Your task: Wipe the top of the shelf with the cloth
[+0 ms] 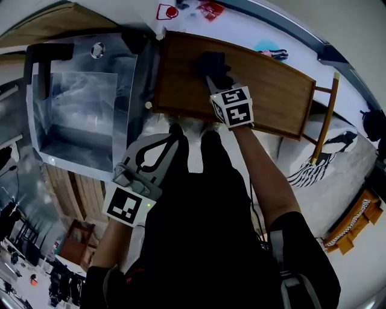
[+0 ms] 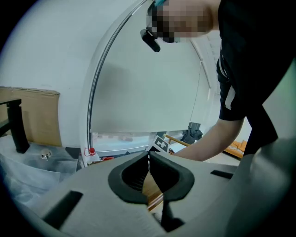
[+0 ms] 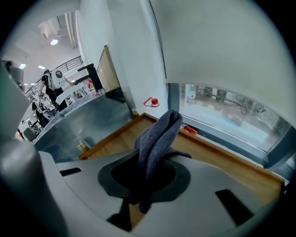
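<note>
The shelf's wooden top [image 1: 265, 84] lies ahead of me, with a low raised rim [image 3: 222, 152] along its edges. My right gripper [image 1: 212, 71] reaches over its middle, shut on a dark grey cloth [image 1: 212, 63] that bunches up between the jaws [image 3: 159, 134]. The cloth rests on or just above the wood; I cannot tell which. My left gripper [image 1: 158, 145] hangs back near my body, short of the shelf's near edge, its jaws shut with nothing in them [image 2: 149, 159].
A steel sink unit [image 1: 78, 102] wrapped in clear plastic stands left of the shelf. A white wall and window sill [image 1: 241, 24] with small red items [image 1: 167, 11] run behind it. A striped cloth [image 1: 313, 169] and an orange crate [image 1: 356, 223] lie at the right.
</note>
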A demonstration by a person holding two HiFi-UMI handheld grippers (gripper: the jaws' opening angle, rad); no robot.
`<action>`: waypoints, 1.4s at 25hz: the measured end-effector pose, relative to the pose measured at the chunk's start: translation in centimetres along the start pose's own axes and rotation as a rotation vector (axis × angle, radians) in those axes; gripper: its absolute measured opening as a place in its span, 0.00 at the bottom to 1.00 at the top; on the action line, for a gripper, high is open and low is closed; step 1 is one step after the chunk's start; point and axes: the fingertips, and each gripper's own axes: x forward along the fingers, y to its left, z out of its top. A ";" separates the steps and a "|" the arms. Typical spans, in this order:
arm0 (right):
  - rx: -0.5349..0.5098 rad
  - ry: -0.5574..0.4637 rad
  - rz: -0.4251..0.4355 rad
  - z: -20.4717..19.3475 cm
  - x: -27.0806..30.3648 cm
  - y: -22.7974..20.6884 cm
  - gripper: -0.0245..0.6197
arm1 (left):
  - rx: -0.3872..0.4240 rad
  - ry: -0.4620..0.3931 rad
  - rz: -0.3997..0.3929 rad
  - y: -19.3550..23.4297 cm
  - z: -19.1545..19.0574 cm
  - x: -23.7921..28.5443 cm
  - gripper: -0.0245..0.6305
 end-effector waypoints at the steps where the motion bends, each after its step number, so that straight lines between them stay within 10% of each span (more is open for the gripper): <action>1: -0.009 0.001 0.012 0.5 0.5 1.0 0.12 | -0.005 -0.004 0.004 0.4 -0.1 -0.5 0.08; 16: -0.088 0.043 0.100 3.0 6.0 8.9 0.12 | -0.040 -0.037 0.047 4.5 -1.3 -4.9 0.08; 35: -0.074 0.082 0.093 0.2 7.1 8.3 0.12 | -0.035 -0.017 0.023 4.1 -2.6 -4.2 0.08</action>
